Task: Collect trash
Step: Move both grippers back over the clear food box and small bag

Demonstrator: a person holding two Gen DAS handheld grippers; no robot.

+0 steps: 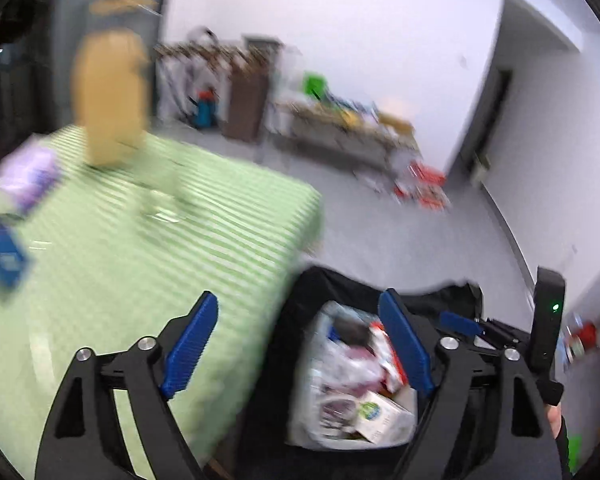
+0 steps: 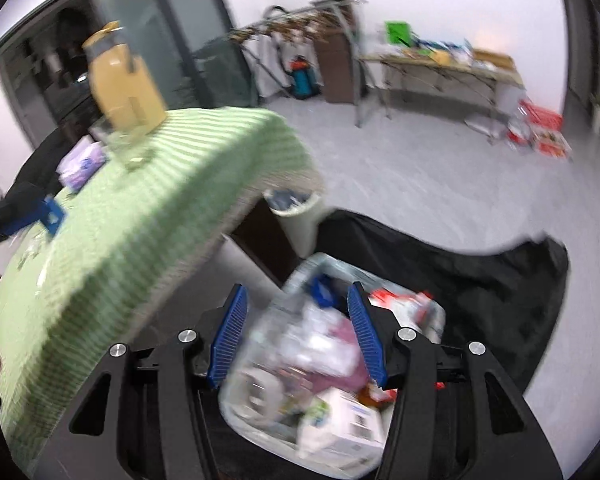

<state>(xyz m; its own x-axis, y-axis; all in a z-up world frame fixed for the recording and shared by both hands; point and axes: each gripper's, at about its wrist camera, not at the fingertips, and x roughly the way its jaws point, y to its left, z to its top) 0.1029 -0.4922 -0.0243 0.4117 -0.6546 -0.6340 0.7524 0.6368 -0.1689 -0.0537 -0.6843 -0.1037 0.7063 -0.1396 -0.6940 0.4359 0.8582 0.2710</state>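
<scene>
— Trash (image 2: 312,364) sits where?
— Heaped in the black bag (image 2: 500,280) on the floor, beside the green striped table (image 2: 140,216).
— And the grippers?
— Left gripper (image 1: 300,344) spread wide, nothing between its jaws; right gripper (image 2: 298,336) half spread over the heap, pinching nothing.

Motion-blurred throughout — trash (image 1: 352,376) in the black bag (image 1: 452,296) unidentifiable.

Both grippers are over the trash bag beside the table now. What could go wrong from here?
1. The black trash bag looks heaped with packaging; more could spill out.
2. The yellow pitcher and a clear glass stand on the green tablecloth; a hasty reach might topple them.
3. Both views are blurred, so the open left gripper could misjudge its next pick.
</scene>
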